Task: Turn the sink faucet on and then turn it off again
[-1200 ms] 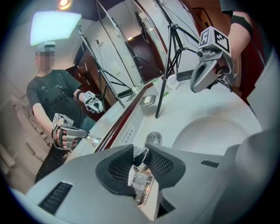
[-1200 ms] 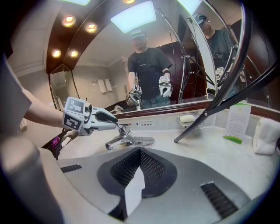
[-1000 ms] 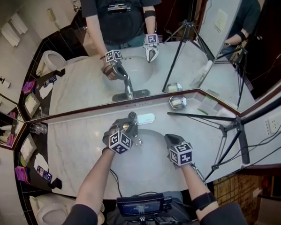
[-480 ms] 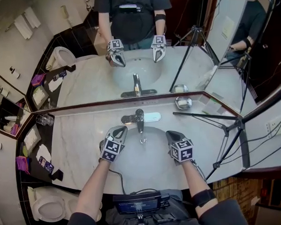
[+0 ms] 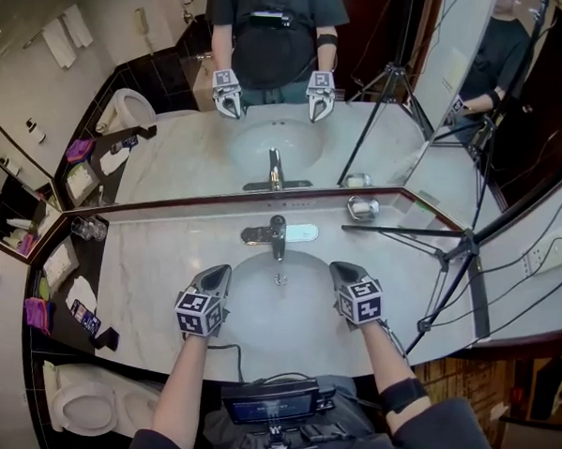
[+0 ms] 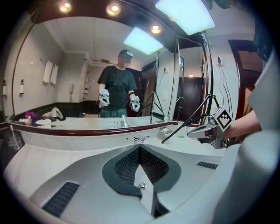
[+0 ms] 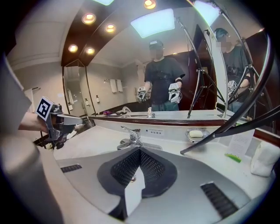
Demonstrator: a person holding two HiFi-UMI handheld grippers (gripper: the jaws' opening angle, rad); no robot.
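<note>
- Far left: toilet sits below the surface edge, and a clear glass stands at the back corner. Both are well apart from the faucet and not in the way.
- Surface is pale marble, bare on the left side, with a mirror along the back.
- Left gripper has its jaws pressed together with nothing between them. It hovers by the front-left rim of the sink and is apart from the faucet.
- Faucet sits centre back of the sink, just under the mirror, between the two grippers and beyond them. It is chrome with a single lever on top. No running water can be made out.
- Handling, as a guess: it is rigid metal, fixed to the surface, and will not shift. The finish is smooth and likely slippery, so a pinch may slide. The lever should swing with a light push. Best to take it at the lever's free end, or to nudge it with closed jaws.
- Sink is an oval basin. It looks empty, with only the drain showing.
- Right gripper also has its jaws together and holds nothing. It hovers by the front-right rim, near the faucet but not touching.
- Soap dish stands right of the faucet at the back, with a bar of soap in it.
- Tripod stands at the right. One leg lies across the surface toward the soap dish. That is the main snag for a reach from the right; the left approach is open.
</note>
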